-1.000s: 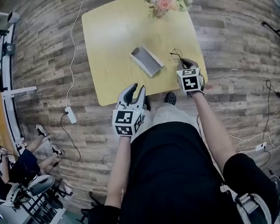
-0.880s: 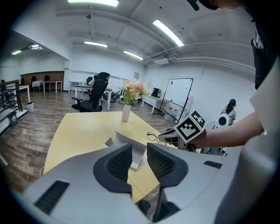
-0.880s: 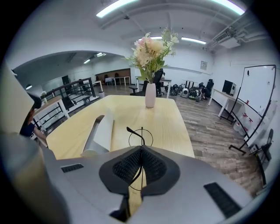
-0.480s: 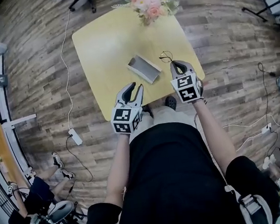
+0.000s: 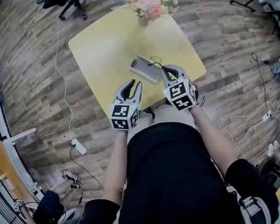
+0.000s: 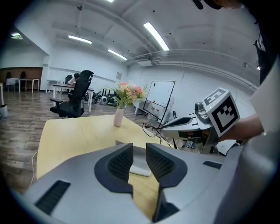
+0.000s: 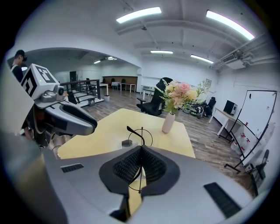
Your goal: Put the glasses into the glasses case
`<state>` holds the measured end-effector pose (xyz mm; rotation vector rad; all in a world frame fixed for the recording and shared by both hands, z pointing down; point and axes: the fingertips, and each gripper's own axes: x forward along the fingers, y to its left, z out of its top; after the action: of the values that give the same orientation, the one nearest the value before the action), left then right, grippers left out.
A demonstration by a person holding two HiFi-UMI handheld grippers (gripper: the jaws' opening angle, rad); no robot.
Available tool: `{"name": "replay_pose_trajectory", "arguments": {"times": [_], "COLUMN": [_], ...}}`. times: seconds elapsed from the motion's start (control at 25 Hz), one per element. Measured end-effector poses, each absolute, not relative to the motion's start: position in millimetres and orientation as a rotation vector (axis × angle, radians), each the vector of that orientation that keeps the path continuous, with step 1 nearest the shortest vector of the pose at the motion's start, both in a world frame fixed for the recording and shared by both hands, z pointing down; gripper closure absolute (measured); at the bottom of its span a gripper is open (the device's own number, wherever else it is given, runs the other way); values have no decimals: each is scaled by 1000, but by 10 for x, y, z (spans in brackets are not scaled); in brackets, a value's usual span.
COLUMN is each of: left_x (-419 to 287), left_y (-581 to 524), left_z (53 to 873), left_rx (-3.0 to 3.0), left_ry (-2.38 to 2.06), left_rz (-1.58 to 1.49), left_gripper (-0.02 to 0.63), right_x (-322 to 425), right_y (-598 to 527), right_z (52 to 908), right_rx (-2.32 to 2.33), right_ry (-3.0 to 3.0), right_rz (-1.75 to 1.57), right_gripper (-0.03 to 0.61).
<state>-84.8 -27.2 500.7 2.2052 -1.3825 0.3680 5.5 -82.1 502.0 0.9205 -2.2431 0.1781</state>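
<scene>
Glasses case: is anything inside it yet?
Only grey lining shows inside the glasses case. The glasses, pinched in the right gripper, cover a little of one end.

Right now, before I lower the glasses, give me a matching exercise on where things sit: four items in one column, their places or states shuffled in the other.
Items:
1. glasses
2. glasses case
3. vase of flowers
4. power strip

Places or states:
A. on the wood floor beside the table
B. pinched in the shut jaws of the right gripper
C. lying open on the yellow table
D. standing at the table's far edge

Pairs: 1-B, 2-C, 3-D, 4-A
</scene>
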Motion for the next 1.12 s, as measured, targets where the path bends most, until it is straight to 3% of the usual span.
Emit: {"name": "replay_pose_trajectory", "arguments": {"times": [1.12], "left_x": [-1444], "left_y": [-286], "left_z": [5228], "left_rx": [2154], "left_ry": [-1364], "left_rz": [355], "left_gripper": [578], "right_x": [-725], "right_y": [-914], "right_z": [5993], "right_rx": [768], "right_ry": [-2067], "right_rz": [115], "right_gripper": [561]}}
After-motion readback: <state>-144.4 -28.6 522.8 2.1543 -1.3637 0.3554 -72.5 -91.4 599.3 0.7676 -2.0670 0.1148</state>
